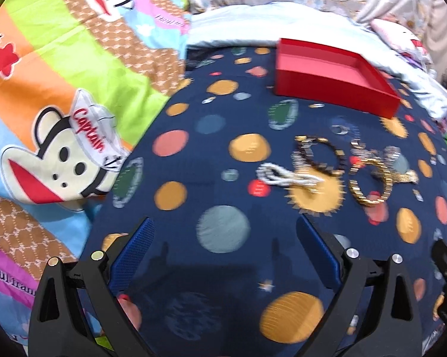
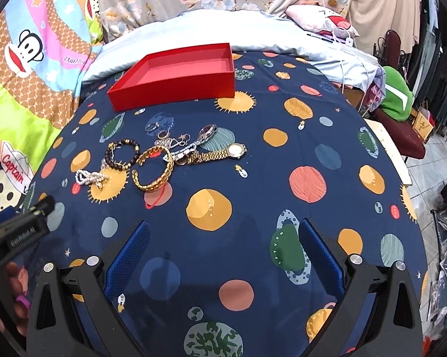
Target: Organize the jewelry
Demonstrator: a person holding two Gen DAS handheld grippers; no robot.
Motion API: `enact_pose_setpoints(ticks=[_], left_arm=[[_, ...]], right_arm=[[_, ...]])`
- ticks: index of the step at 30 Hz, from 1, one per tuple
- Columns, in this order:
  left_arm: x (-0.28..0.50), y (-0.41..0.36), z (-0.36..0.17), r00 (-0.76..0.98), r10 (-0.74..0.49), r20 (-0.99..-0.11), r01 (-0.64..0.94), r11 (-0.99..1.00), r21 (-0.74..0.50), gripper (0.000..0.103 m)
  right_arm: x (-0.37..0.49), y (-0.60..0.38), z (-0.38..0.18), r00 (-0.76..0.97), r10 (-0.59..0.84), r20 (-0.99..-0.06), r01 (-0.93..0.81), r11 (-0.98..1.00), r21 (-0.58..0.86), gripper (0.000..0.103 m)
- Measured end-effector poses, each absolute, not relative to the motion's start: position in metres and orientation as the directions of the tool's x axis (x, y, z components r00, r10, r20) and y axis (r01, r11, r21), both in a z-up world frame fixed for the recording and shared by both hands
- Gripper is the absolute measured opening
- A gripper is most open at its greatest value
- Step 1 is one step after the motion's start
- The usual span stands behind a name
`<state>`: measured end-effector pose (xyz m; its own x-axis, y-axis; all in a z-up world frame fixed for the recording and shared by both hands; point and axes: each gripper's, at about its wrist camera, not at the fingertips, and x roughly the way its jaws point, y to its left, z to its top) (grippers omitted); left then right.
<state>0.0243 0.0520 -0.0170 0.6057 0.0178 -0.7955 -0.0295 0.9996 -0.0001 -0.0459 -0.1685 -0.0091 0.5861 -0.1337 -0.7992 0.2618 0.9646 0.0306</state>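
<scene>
Shiny gold metal bangle [image 2: 153,169], matt red cardboard tray [image 2: 176,89], soft printed cloth bedsheet [image 2: 253,178].

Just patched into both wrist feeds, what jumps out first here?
The red box stands out, open and bare inside, at the far side of the planet-print bedsheet. Nearer lies a heap of jewelry: a gold bangle, a dark bead bracelet and a gold watch. Both grippers, left and right, hover open, holding nothing.

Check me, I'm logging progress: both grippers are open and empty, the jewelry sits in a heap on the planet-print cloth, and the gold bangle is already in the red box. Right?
Not quite. The gold bangle lies on the cloth with the other jewelry; the red box is empty, as the right wrist view shows. The rest is right.
</scene>
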Motion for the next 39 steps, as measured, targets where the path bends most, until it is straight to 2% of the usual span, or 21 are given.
enact_pose_setpoints(ticks=[5, 7, 13, 17, 21, 26, 31, 33, 37, 39], left_arm=[[0.036, 0.063, -0.024, 0.598, 0.019, -0.801, -0.049, 0.999, -0.012, 0.094], [0.039, 0.058, -0.032, 0.535, 0.041, -0.844, -0.031, 0.999, 0.029, 0.094], [0.059, 0.044, -0.045, 0.446, -0.056, -0.893, -0.019, 0.997, -0.072, 0.094], [0.077, 0.031, -0.046, 0.436, -0.071, -0.897, -0.053, 0.993, -0.104, 0.094], [0.096, 0.019, -0.048, 0.455, -0.053, -0.889, -0.071, 0.993, -0.096, 0.094], [0.104, 0.011, -0.061, 0.447, 0.035, -0.894, -0.082, 0.997, -0.001, 0.094], [0.094, 0.019, -0.06, 0.462, 0.034, -0.886, -0.076, 0.997, -0.002, 0.093], [0.089, 0.019, -0.06, 0.473, 0.033, -0.881, -0.067, 0.998, 0.001, 0.089], [0.084, 0.022, -0.054, 0.487, 0.012, -0.873, -0.043, 0.999, -0.011, 0.067], [0.087, 0.024, -0.053, 0.492, -0.001, -0.871, -0.034, 0.999, -0.02, 0.061]], right_arm=[[-0.037, -0.172, -0.019, 0.563, -0.128, -0.816, 0.264, 0.964, 0.031, 0.098], [-0.035, -0.175, -0.02, 0.559, -0.132, -0.819, 0.27, 0.962, 0.029, 0.098], [-0.028, -0.182, -0.023, 0.549, -0.149, -0.822, 0.285, 0.958, 0.017, 0.098], [-0.022, -0.188, -0.029, 0.538, -0.147, -0.83, 0.295, 0.955, 0.022, 0.098], [-0.017, -0.193, -0.032, 0.534, -0.141, -0.834, 0.297, 0.955, 0.029, 0.098], [-0.011, -0.195, -0.037, 0.526, -0.125, -0.841, 0.293, 0.955, 0.041, 0.098], [-0.004, -0.191, -0.041, 0.53, -0.091, -0.843, 0.264, 0.962, 0.062, 0.098], [-0.002, -0.186, -0.042, 0.534, -0.087, -0.841, 0.247, 0.967, 0.057, 0.098], [0.001, -0.182, -0.042, 0.534, -0.08, -0.842, 0.24, 0.969, 0.061, 0.098], [0.002, -0.183, -0.043, 0.533, -0.078, -0.843, 0.244, 0.968, 0.065, 0.098]])
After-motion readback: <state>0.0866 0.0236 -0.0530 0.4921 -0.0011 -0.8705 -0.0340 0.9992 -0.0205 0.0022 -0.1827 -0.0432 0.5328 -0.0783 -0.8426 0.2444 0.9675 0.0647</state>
